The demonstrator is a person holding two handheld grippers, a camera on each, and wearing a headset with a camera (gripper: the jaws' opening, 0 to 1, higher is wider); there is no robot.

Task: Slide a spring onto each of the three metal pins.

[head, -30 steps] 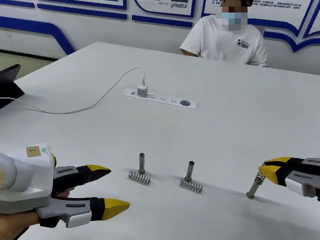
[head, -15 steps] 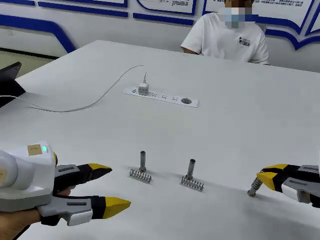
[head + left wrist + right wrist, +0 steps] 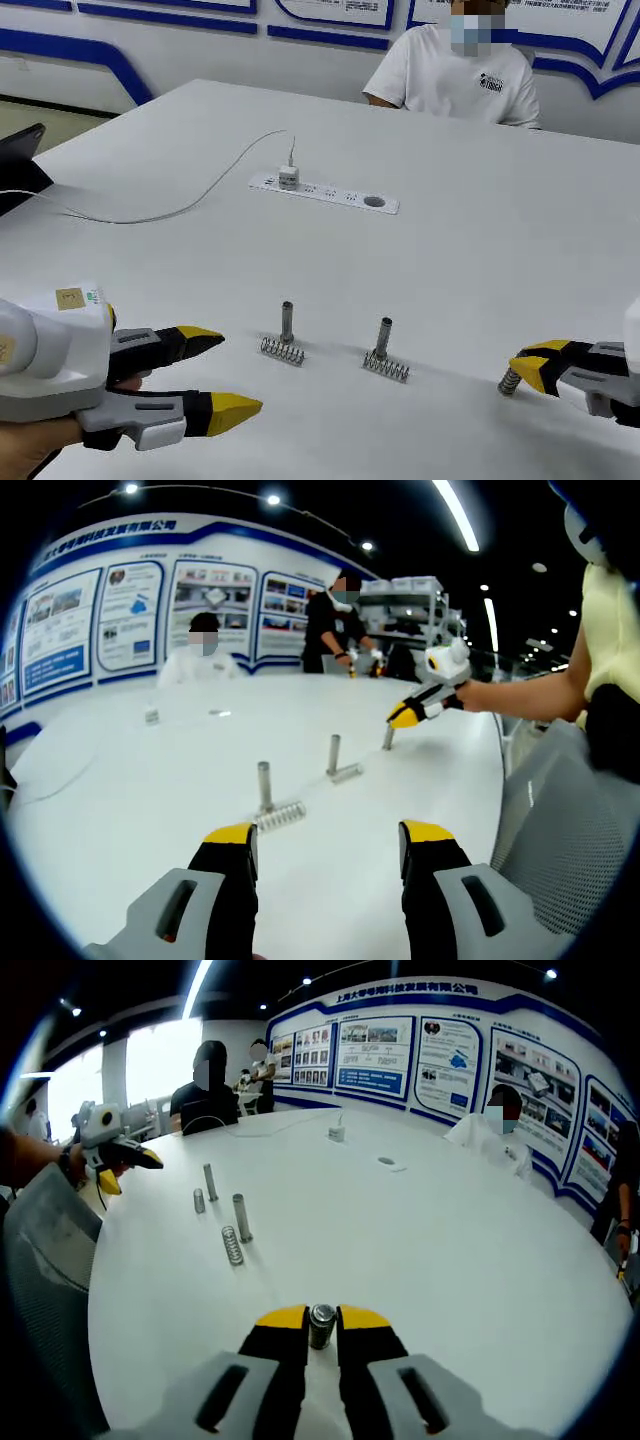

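Note:
Two bare metal pins [image 3: 287, 320] [image 3: 383, 336] stand upright mid-table, each with a spring [image 3: 281, 350] [image 3: 385, 367] lying at its foot. At the right, the third pin [image 3: 509, 381] has a spring wound around it, and my right gripper [image 3: 524, 366] has its yellow tips against it. In the right gripper view the jaws [image 3: 321, 1322] are shut on that spring [image 3: 321, 1326], seen end-on. My left gripper [image 3: 230, 376] hovers open at the lower left with nothing in it. Its own view shows its open jaws [image 3: 328, 835] facing the pins [image 3: 264, 785] [image 3: 333, 754].
A white power strip [image 3: 325, 194] with a plugged charger and a long cable lies at mid-table. A person in a white shirt [image 3: 455, 75] sits at the far side. A dark device [image 3: 15, 165] rests at the left edge.
My right gripper has gone down along the third pin, taking the spring lower, close to the table. The left gripper has stayed put and open.

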